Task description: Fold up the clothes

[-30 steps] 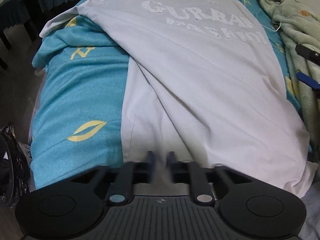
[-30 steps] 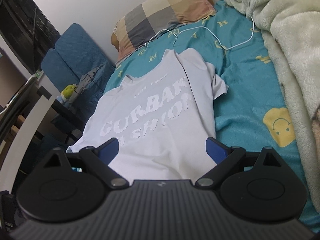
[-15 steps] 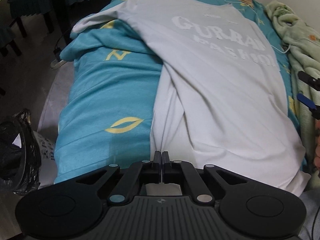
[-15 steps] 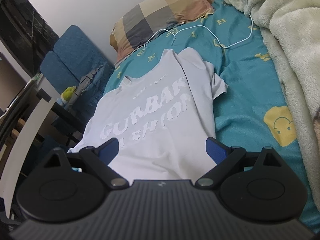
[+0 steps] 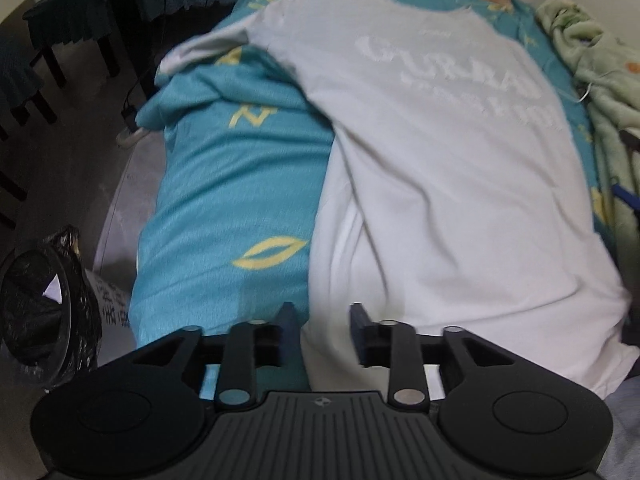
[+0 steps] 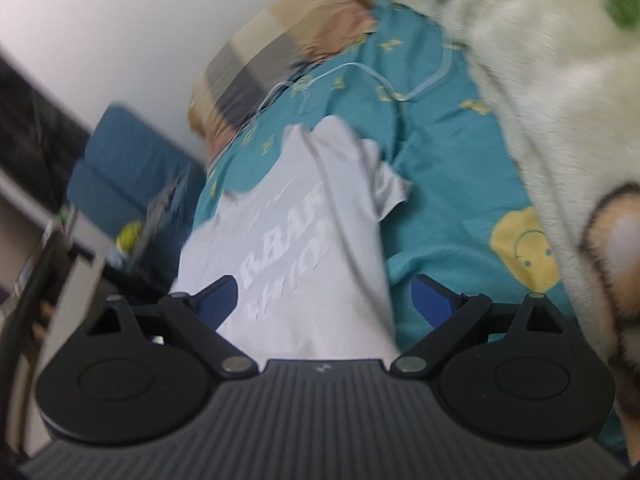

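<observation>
A light grey T-shirt (image 5: 440, 152) with white lettering lies face up on the teal bedsheet (image 5: 224, 200), its left side creased lengthwise. It also shows in the right wrist view (image 6: 320, 240). My left gripper (image 5: 325, 322) is open and empty, its fingers apart over the shirt's bottom left hem at the bed's foot. My right gripper (image 6: 324, 300) is open wide and empty, hovering above the shirt's lower right part. The right wrist view is blurred.
A checked pillow (image 6: 280, 48) and a white cable (image 6: 400, 88) lie at the head of the bed. A fluffy cream blanket (image 6: 540, 80) is piled along the right side. A black bin bag (image 5: 44, 300) stands on the floor at left. Dark furniture (image 5: 80, 20) stands beyond.
My left gripper was shut at the shirt's hem half a second ago and has now opened. My right gripper stayed open and swung to the right, blurring its view.
</observation>
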### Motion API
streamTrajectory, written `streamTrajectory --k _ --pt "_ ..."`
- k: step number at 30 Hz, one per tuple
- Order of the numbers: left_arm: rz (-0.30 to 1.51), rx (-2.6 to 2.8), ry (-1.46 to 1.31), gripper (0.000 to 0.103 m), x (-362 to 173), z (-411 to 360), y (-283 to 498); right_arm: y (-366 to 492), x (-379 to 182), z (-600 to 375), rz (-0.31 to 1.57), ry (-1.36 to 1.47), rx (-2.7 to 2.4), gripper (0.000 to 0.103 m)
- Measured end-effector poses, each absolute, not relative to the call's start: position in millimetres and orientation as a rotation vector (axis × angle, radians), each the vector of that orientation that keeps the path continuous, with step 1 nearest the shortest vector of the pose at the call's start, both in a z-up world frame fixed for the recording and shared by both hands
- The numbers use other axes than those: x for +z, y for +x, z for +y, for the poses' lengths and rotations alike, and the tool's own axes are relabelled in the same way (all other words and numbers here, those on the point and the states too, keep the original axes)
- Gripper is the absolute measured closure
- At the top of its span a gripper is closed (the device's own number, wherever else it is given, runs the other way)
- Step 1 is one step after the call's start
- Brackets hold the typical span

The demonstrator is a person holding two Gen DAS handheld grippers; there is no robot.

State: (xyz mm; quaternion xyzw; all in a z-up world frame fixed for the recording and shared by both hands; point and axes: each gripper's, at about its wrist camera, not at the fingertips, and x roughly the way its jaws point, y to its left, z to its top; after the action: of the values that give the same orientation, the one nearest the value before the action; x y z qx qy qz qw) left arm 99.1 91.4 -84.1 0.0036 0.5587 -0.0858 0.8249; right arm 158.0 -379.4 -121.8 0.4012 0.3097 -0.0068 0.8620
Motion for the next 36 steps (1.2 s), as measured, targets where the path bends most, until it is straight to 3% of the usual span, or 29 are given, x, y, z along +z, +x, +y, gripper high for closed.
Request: streamTrajectory --k 3,4,8,13,22,23,24,25,36 --pt "1.117 -0.196 -0.003 0.052 -68.7 82.7 96.3 169.5 -129.7 -391.6 0.642 0.900 -0.038 0.011" --pt "1.090 -0.199 -0.023 0.051 -64.6 78.0 96.3 175.1 -131.6 -395.0 0.644 0.913 -0.042 0.029" --pt "0.972 -0.209 -0.158 0.043 -55.0 57.0 99.7 203.8 -141.0 -411.9 0.635 0.949 -0.072 0.043" --pt "0.920 -0.262 -0.261 0.041 -72.5 22.1 115.7 232.9 -172.5 -442.2 0.616 1.075 -0.150 0.046" --pt "1.016 -0.267 -0.282 0.041 -116.0 19.6 132.3 268.7 -199.5 -426.3 0.674 1.042 -0.196 0.047" --pt "1.012 -0.264 -0.295 0.041 -115.5 22.7 133.1 271.4 -200.2 -426.1 0.672 1.054 -0.184 0.075" --pt "1.003 -0.263 -0.305 0.041 -113.9 26.1 132.9 275.2 -201.1 -427.3 0.680 1.081 -0.162 0.093" --pt "0.992 -0.262 -0.311 0.041 -111.8 28.6 132.1 278.3 -200.7 -428.1 0.683 1.102 -0.145 0.096" --pt "0.953 -0.245 -0.325 0.041 -104.1 35.3 131.5 299.2 -108.7 -462.4 0.433 0.715 -0.289 0.098"
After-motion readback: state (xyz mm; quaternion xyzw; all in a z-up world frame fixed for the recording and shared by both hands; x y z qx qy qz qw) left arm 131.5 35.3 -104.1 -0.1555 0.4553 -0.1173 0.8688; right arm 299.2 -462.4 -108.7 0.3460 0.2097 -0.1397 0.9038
